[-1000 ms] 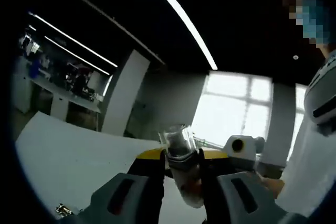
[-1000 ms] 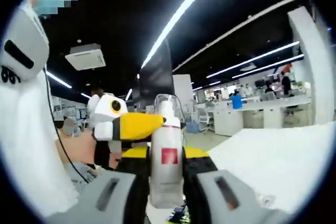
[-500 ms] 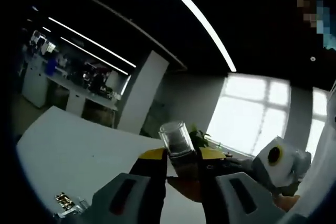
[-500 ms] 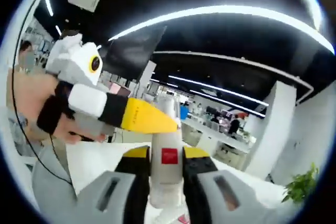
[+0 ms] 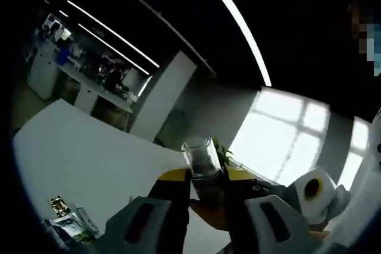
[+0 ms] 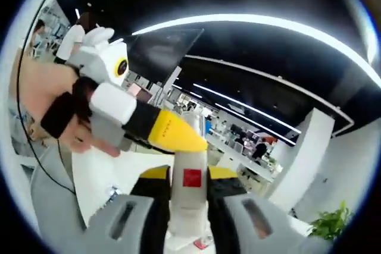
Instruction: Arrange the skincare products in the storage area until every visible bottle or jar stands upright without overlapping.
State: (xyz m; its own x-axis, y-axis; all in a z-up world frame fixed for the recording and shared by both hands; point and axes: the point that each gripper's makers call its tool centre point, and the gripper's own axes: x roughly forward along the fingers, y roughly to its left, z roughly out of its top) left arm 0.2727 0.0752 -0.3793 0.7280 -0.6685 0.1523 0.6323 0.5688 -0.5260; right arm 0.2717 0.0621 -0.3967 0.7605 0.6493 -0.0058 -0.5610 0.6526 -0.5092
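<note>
One white bottle (image 6: 189,197) with a clear cap (image 5: 201,157), two hand-held grippers, one potted plant (image 6: 328,225).

I am finding no readable text anywhere. In the right gripper view, the white bottle (image 6: 188,197) is showing a small red square label, but I am not making out any letters or numbers on it.

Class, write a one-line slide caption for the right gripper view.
Right gripper holds a white bottle with a red label while the left gripper grips its top.
</note>
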